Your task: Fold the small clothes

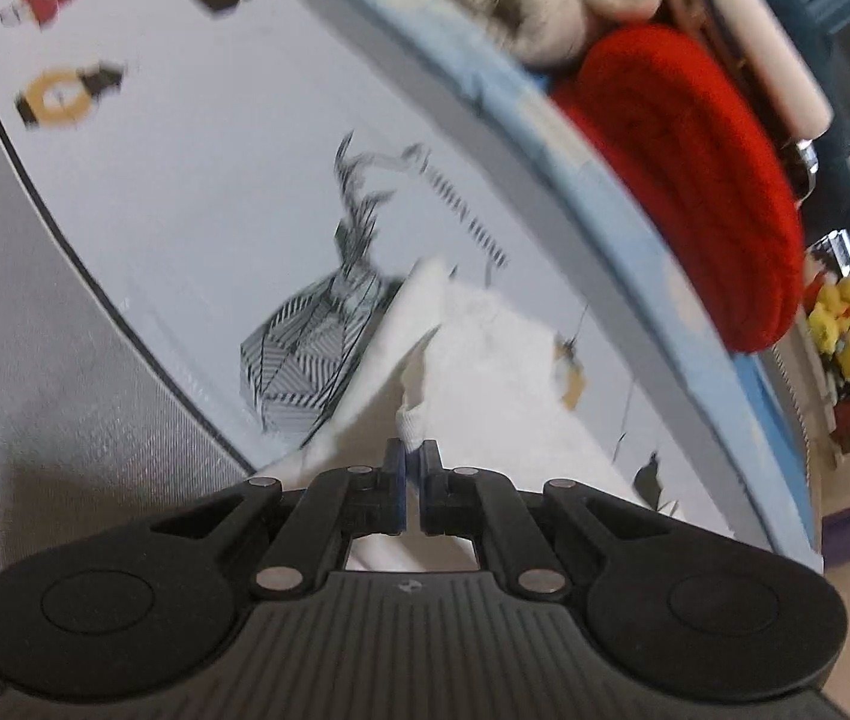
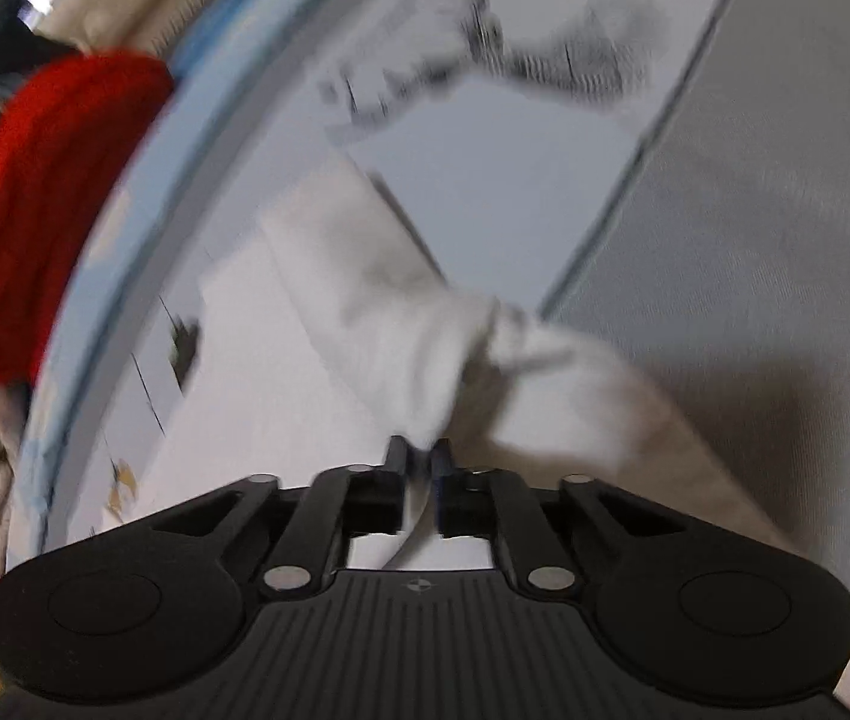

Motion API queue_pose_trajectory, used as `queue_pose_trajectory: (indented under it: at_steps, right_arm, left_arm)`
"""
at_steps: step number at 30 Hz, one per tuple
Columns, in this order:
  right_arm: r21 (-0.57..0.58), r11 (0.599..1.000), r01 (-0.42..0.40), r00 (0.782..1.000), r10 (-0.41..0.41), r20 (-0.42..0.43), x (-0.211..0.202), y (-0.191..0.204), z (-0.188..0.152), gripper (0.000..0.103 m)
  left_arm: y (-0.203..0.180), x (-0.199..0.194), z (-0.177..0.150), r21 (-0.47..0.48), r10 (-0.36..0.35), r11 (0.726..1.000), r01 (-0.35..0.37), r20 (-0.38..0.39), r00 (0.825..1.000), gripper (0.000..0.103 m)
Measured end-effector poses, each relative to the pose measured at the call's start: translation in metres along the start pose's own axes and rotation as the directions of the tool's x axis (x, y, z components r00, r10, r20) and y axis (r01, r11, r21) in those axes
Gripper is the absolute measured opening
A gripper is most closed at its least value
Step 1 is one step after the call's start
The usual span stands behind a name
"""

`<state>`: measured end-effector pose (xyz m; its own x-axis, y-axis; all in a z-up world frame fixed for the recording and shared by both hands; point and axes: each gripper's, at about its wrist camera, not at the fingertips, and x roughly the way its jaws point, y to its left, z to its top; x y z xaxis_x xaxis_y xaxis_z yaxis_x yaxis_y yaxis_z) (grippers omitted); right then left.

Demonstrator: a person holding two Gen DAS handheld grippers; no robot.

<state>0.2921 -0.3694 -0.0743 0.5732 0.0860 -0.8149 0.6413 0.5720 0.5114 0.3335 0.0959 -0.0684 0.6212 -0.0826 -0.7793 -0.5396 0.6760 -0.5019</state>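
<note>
Printed pale cloth (image 1: 197, 192) covered the table, with a red knit (image 1: 694, 180) at its far edge. Both tongs, left (image 1: 413, 462) and right (image 2: 422, 459), were clamped on the white garment (image 1: 484, 360), lifting it mid-fold; next, probably, laying the edge over evenly.

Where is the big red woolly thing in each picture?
Left wrist view: the red knit item sits at the upper right, beyond the table's blue edge.
Right wrist view: the red knit item sits at the left, again beyond the blue edge.
Shared landmark: the white garment, which both grippers pinch.
</note>
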Motion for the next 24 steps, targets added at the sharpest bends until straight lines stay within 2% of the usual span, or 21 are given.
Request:
queue_pose_trajectory:
  at_steps: [2, 3, 4, 6, 8, 10, 12, 13, 14, 15, 16, 17, 20, 22, 23, 24]
  right_arm:
    - [-0.022, 0.999, -0.025, 0.995, 0.027, 0.092, -0.015, 0.006, 0.001, 0.004]
    - [-0.042, 0.999, -0.023, 0.993, 0.028, 0.119, -0.020, 0.009, 0.002, 0.004]
    - [-0.052, 0.999, -0.008, 0.992, 0.014, 0.123, -0.020, 0.010, 0.003, 0.004]
    - [-0.029, 0.996, 0.088, 0.995, -0.086, 0.047, -0.007, 0.002, 0.004, 0.005]
    - [0.029, 0.983, 0.179, 0.983, -0.178, -0.051, 0.010, -0.013, 0.001, 0.008]
    - [0.038, 0.977, 0.208, 0.978, -0.207, -0.034, 0.007, -0.015, -0.001, 0.008]
    - [-0.015, 0.984, 0.178, 0.983, -0.177, 0.049, -0.007, -0.002, -0.001, 0.008]
    - [-0.037, 0.988, 0.151, 0.984, -0.147, 0.102, -0.015, 0.006, -0.001, 0.009]
    - [-0.059, 0.992, 0.116, 0.984, -0.106, 0.146, -0.023, 0.012, 0.000, 0.020]
    - [-0.075, 0.994, 0.085, 0.984, -0.072, 0.164, -0.026, 0.017, 0.001, 0.026]
    - [-0.086, 0.995, 0.058, 0.986, -0.044, 0.161, -0.026, 0.019, 0.000, 0.037]
    - [-0.084, 0.996, 0.039, 0.989, -0.027, 0.142, -0.022, 0.018, 0.000, 0.040]
    - [0.005, 1.000, 0.029, 0.997, -0.030, 0.067, -0.010, 0.003, 0.006, 0.040]
    - [0.063, 0.998, 0.022, 0.999, -0.025, 0.036, -0.001, -0.004, 0.011, 0.041]
    - [0.090, 0.996, 0.009, 1.000, -0.011, 0.019, 0.002, -0.009, 0.015, 0.037]
    - [0.105, 0.994, -0.003, 1.000, 0.001, 0.019, 0.005, -0.013, 0.020, 0.028]
  left_arm:
    - [-0.007, -0.009, -0.007, 0.039, 0.038, 0.998, -0.039, 0.039, 0.999, 0.003]
    - [-0.008, -0.008, -0.009, 0.053, 0.074, 0.996, -0.075, 0.014, 0.997, 0.004]
    - [-0.003, -0.001, -0.007, 0.046, 0.114, 0.993, -0.112, -0.046, 0.992, 0.004]
    - [0.013, 0.012, -0.007, -0.019, 0.150, 0.988, -0.154, -0.149, 0.977, 0.004]
    - [0.018, 0.011, -0.003, -0.028, 0.188, 0.981, -0.193, -0.140, 0.972, 0.007]
    - [0.012, -0.001, 0.007, -0.006, 0.189, 0.982, -0.189, -0.052, 0.981, 0.030]
    - [0.005, -0.011, 0.017, 0.011, 0.158, 0.987, -0.159, 0.027, 0.987, 0.041]
    - [0.004, -0.012, 0.019, 0.017, 0.136, 0.990, -0.137, 0.038, 0.990, 0.042]
    - [0.003, -0.010, 0.021, 0.019, 0.113, 0.993, -0.114, 0.033, 0.993, 0.042]
    - [0.004, -0.008, 0.022, 0.016, 0.092, 0.996, -0.093, 0.020, 0.996, 0.042]
    - [0.005, -0.004, 0.023, 0.011, 0.078, 0.997, -0.078, 0.005, 0.997, 0.042]
    - [0.008, 0.000, 0.023, 0.010, 0.070, 0.998, -0.070, -0.012, 0.997, 0.042]
    - [0.009, 0.009, 0.025, 0.035, 0.041, 0.999, -0.039, -0.065, 0.997, 0.042]
    - [0.004, 0.018, 0.021, 0.090, 0.042, 0.995, -0.031, -0.116, 0.992, 0.041]
    - [0.002, 0.023, 0.019, 0.125, 0.054, 0.992, -0.037, -0.141, 0.988, 0.041]
    - [0.000, 0.025, 0.016, 0.149, 0.074, 0.988, -0.052, -0.147, 0.986, 0.036]
